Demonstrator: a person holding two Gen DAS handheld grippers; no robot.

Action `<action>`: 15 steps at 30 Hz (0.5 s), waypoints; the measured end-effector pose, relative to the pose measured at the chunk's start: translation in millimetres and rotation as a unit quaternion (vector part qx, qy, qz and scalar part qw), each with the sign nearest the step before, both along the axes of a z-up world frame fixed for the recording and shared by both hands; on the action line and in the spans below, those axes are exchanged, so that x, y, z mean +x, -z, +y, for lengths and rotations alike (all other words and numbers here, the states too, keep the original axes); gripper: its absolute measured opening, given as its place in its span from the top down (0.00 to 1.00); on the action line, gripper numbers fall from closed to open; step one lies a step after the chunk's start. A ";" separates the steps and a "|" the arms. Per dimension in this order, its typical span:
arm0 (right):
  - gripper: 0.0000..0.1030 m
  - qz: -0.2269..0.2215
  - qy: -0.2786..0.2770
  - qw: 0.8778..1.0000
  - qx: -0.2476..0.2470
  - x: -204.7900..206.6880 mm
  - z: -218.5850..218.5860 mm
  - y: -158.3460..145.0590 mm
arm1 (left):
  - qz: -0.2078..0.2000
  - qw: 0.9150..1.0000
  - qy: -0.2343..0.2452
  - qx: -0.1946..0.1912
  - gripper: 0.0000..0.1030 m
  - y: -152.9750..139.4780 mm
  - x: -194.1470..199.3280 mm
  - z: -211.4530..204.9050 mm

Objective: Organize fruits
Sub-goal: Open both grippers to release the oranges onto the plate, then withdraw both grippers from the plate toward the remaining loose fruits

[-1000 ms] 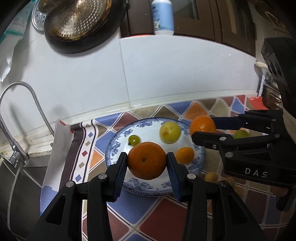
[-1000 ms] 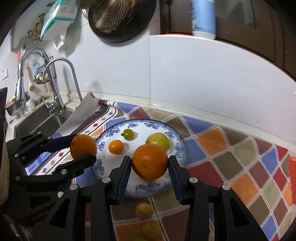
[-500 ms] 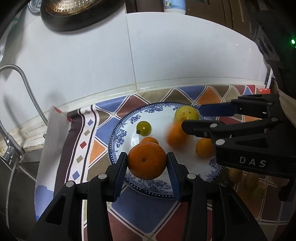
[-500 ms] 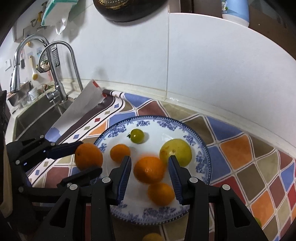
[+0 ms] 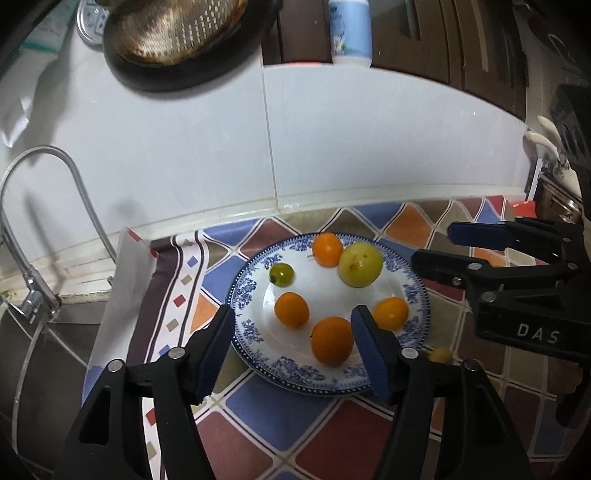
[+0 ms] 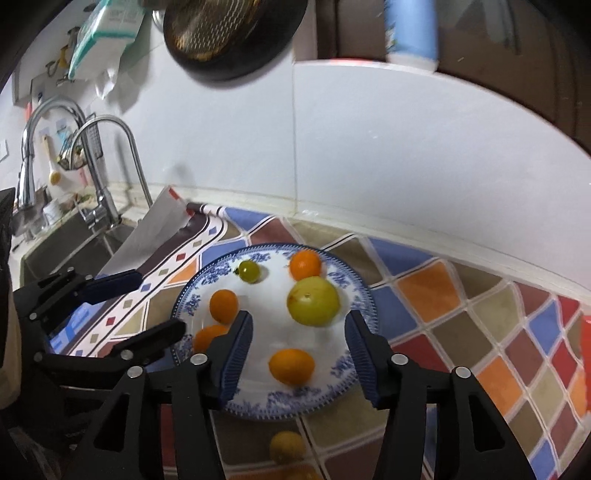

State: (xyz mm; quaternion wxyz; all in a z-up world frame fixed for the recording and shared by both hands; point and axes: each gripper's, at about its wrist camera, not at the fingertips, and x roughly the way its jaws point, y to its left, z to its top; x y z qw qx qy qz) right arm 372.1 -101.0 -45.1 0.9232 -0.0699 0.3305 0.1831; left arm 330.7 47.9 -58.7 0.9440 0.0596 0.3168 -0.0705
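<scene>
One blue-and-white patterned plate (image 5: 247, 295) (image 6: 354, 288) rests on the bench (image 5: 280, 417) (image 6: 443, 295), which is covered with a diamond-patterned cloth in many colours. On the plate: one large yellow-green fruit (image 5: 360, 263) (image 6: 313, 301) at the far right; one orange (image 5: 327, 249) (image 6: 304, 264) touching it on its far-left side; one small green tomato-like fruit (image 5: 281, 274) (image 6: 249, 271) at the far left; one orange (image 5: 291, 309) (image 6: 223, 305) left of centre; one orange (image 5: 331, 340) (image 6: 205, 336) at the near edge; one smaller orange fruit (image 5: 390, 314) (image 6: 291, 366) at the near right. Off the plate, on the bench near its near-right rim: small yellowish fruits (image 5: 440, 355) (image 6: 286, 446), partly hidden and blurred. Left hand-held gripper (image 5: 293, 349) (image 6: 147, 306): released, blue-padded fingers spread wide over the near edge of the plate, grasping nothing; the near-edge orange lies on the plate between them, closer to the right finger. Right hand-held gripper (image 6: 297, 349) (image 5: 439, 247): released, fingers apart above the near right part of the plate, grasping nothing. Surroundings: a curved tap (image 5: 55, 206) (image 6: 110, 162) and a sink (image 5: 33, 354) (image 6: 70, 251) at the left; a white tiled wall (image 5: 332, 140) (image 6: 332, 147) behind; a dark pan holding a metal strainer (image 5: 177, 33) (image 6: 221, 33) hanging on that wall; a blue-and-white bottle (image 5: 350, 31) (image 6: 410, 33) on a ledge above.
</scene>
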 end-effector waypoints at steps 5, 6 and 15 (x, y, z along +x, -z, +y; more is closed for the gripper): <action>0.42 -0.026 0.030 0.999 0.004 -28.3 -17.7 -19.5 | -0.017 1.000 -0.002 -0.006 0.32 -17.7 -23.9 -7.4; 0.42 -0.033 0.035 0.999 0.005 -35.2 -21.3 -23.7 | -0.021 1.000 -0.001 -0.009 0.31 -21.6 -30.1 -9.3; 0.35 -0.070 0.070 0.995 0.012 -91.6 -50.7 -48.5 | -0.051 0.999 0.015 -0.012 0.28 -46.7 -81.0 -30.3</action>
